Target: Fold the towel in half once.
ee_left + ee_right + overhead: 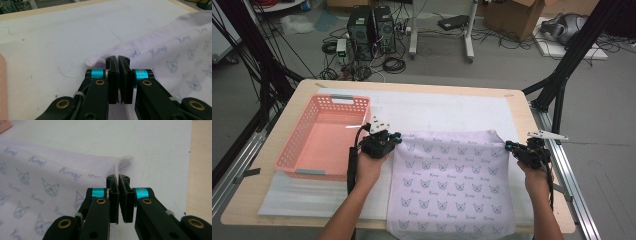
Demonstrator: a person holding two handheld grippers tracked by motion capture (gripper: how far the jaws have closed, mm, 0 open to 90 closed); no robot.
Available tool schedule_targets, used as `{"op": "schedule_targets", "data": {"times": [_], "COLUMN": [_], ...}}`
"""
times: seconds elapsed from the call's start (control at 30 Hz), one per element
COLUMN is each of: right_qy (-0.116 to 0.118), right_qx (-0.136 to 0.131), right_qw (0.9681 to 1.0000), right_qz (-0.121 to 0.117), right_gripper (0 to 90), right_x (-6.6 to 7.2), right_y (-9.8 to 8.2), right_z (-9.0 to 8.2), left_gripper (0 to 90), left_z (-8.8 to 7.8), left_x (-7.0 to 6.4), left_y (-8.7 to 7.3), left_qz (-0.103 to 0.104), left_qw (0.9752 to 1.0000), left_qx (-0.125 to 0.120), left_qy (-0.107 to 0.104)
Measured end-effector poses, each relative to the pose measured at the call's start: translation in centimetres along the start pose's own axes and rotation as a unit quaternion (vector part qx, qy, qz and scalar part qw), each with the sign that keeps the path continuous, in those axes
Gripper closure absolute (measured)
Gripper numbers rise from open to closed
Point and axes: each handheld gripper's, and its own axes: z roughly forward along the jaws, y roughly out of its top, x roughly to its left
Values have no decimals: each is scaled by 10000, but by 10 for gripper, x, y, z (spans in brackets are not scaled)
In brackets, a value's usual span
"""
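Observation:
A pale lilac cloth (452,180) printed with small cat faces lies spread on the white mat, its near edge hanging over the table front. My left gripper (398,138) is shut on the cloth's far left corner (100,58). In the left gripper view, my left gripper (118,60) has its pads pressed together over the hem. My right gripper (508,146) is shut on the far right corner, and in the right gripper view the edge (123,161) curls up out of my right gripper (117,178). Between the two grips the far edge runs roughly straight.
A pink plastic basket (294,150) stands on the left of the table, close beside my left hand. The white mat (452,107) covers the wooden table (522,110). A black frame leg (562,80) rises at the right. Computers and cables lie on the floor beyond.

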Motion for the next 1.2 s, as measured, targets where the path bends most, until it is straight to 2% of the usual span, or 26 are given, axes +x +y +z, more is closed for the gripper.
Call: {"op": "schedule_targets", "data": {"times": [0.17,0.33,0.47,0.57,0.67,0.73,0.77,0.83,0.87,0.9,0.97,1.03,1.1,1.2], "right_qy": [260,449,470,482,468,460,449,352,251,202,86,76,11,-85], "right_qx": [64,6,98,123,194,260,272,290,272,243,205,190,308,515], "right_qw": [9996,9988,9983,9979,9976,9976,9976,9979,9983,9988,9991,9991,9990,9984], "right_qz": [-85,-172,-343,-425,-468,-437,-455,-468,-444,-370,-373,-359,-332,-239], "right_gripper": [864,865,864,864,864,864,858,783,714,678,623,612,594,574], "right_x": [5,15,25,32,37,40,40,40,40,39,40,42,43,39], "right_y": [-8,-26,-42,-53,-66,-73,-76,-75,-73,-70,-64,-58,-52,-45], "right_z": [-16,-32,-41,-46,-51,-54,-54,-55,-55,-55,-53,-47,-37,-19], "left_gripper": [864,864,863,863,862,848,809,595,528,500,470,456,460,484], "left_z": [-16,-27,-36,-45,-47,-46,-45,-41,-39,-37,-30,-20,-9,5], "left_x": [-3,-8,-11,-14,-19,-21,-21,-19,-17,-15,-10,-5,0,3], "left_y": [-21,-48,-54,-58,-66,-72,-73,-70,-68,-65,-59,-54,-51,-51], "left_qz": [-121,-117,-15,-73,-19,-4,-15,-175,-293,-347,-414,-513,-598,-604], "left_qw": [9997,9991,9988,9984,9976,9966,9964,9960,9956,9955,9958,9958,9954,9946], "left_qx": [-102,-1,125,88,289,390,379,331,324,284,268,303,380,595], "left_qy": [-196,-405,-476,-547,-623,-722,-762,-809,-834,-831,-765,-688,-652,-604]}}
